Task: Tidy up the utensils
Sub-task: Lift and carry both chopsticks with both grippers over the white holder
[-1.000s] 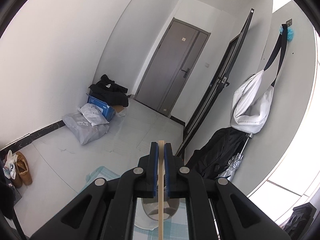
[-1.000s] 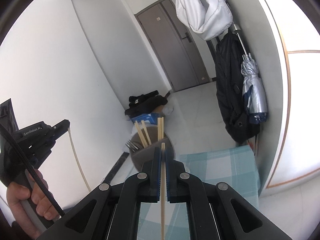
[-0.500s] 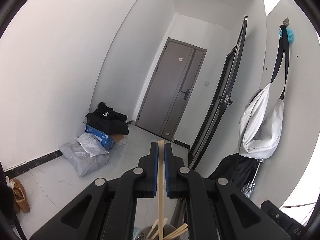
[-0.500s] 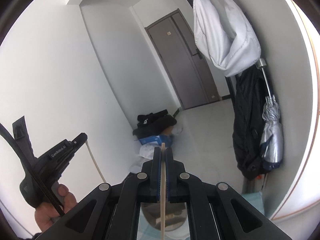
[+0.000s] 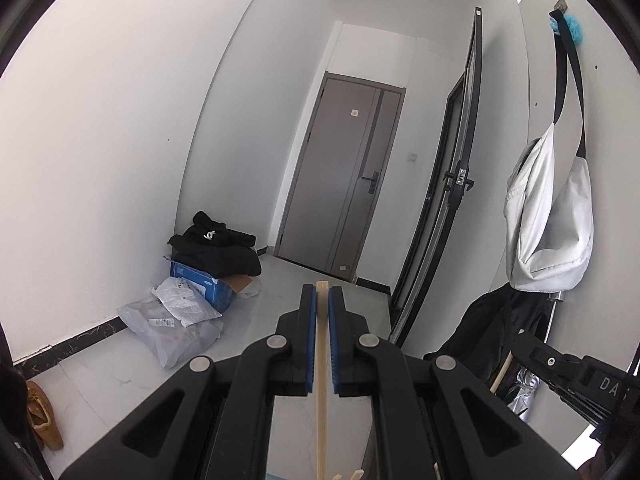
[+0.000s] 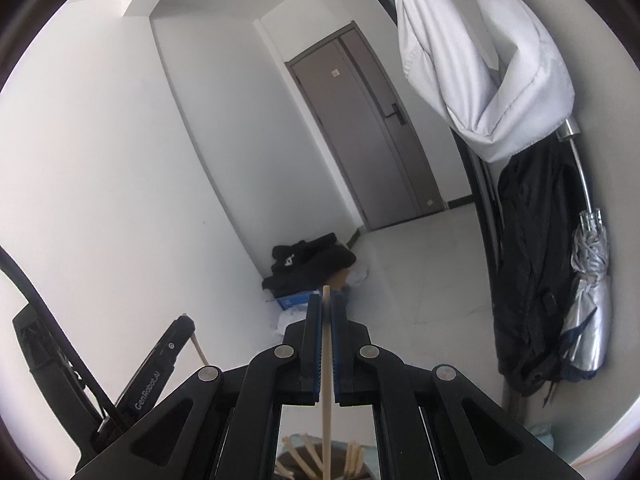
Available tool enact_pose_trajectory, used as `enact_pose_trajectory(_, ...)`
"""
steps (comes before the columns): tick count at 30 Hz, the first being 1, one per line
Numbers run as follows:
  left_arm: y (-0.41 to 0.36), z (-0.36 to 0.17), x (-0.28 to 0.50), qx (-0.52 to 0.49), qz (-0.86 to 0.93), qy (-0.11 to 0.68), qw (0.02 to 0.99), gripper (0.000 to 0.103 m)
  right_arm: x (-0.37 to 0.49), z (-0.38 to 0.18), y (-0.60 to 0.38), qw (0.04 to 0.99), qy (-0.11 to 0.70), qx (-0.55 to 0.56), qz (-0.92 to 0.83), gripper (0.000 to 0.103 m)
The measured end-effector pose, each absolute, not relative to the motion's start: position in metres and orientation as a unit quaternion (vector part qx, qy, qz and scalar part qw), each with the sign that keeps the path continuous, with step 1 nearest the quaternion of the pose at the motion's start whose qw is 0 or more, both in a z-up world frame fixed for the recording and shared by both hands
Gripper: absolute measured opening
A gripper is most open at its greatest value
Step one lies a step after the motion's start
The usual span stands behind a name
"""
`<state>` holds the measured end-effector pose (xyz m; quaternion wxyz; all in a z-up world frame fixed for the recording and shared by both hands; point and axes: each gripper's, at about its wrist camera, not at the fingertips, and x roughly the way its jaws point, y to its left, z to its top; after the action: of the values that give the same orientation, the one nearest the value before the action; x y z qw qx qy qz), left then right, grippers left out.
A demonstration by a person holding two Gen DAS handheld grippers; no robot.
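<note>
My left gripper [image 5: 322,294] is shut on a pale wooden chopstick [image 5: 322,392] that runs down between its blue pads. My right gripper [image 6: 326,304] is shut on another chopstick [image 6: 327,392], which hangs down into a dark utensil holder [image 6: 320,466] with several chopsticks in it, just visible at the bottom edge. Chopstick tips [image 5: 352,474] also show at the bottom of the left wrist view. Each gripper appears in the other's view: the left one [image 6: 176,340] at lower left, the right one [image 5: 560,364] at lower right. Both are tilted up toward the hallway.
A grey door [image 5: 344,176] closes the hallway. A blue box with black clothes [image 5: 212,256] and plastic bags [image 5: 172,316] lie on the floor at left. A white bag [image 5: 548,216], a black jacket [image 6: 528,264] and a silver umbrella [image 6: 588,292] hang at right.
Both grippers have tilted upward and risen, so the checked cloth and the holder have slid down out of most of both views. Each stays shut on its chopstick.
</note>
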<state>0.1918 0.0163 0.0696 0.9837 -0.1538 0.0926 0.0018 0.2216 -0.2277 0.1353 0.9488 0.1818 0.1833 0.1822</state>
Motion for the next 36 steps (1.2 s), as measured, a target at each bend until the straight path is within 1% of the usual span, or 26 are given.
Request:
enact_pose_trajectory(3,0.011,0.068,0.192,-0.138,-0.01,0.084,0.987,0.003,0.227,0.128,-0.225,0.949,0.181,0.182,0.183,0.003)
enact_pose_trajectory(12,0.001,0.056,0.195,-0.111,-0.022,0.095,0.989,0.003,0.238,0.109,-0.222,0.949,0.186,0.185,0.173,0.003)
enact_pose_trajectory(18,-0.015,0.053,0.191,-0.061,-0.043,0.089,0.993,0.003,0.233,0.099,-0.221,0.948,0.195,0.178,0.18,0.003)
enact_pose_trajectory(24,-0.006,0.054,0.184,-0.081,-0.059,0.107,0.989,0.003,0.222,0.096,-0.219,0.947,0.196,0.164,0.196,0.003)
enact_pose_trajectory(31,0.003,0.053,0.177,-0.11,-0.111,0.154,0.976,0.003,0.207,0.086,-0.201,0.944,0.204,0.115,0.23,0.003)
enact_pose_trajectory(36,0.006,0.051,0.173,-0.116,-0.147,0.181,0.965,0.003,0.2,0.078,-0.195,0.939,0.217,0.102,0.245,0.003)
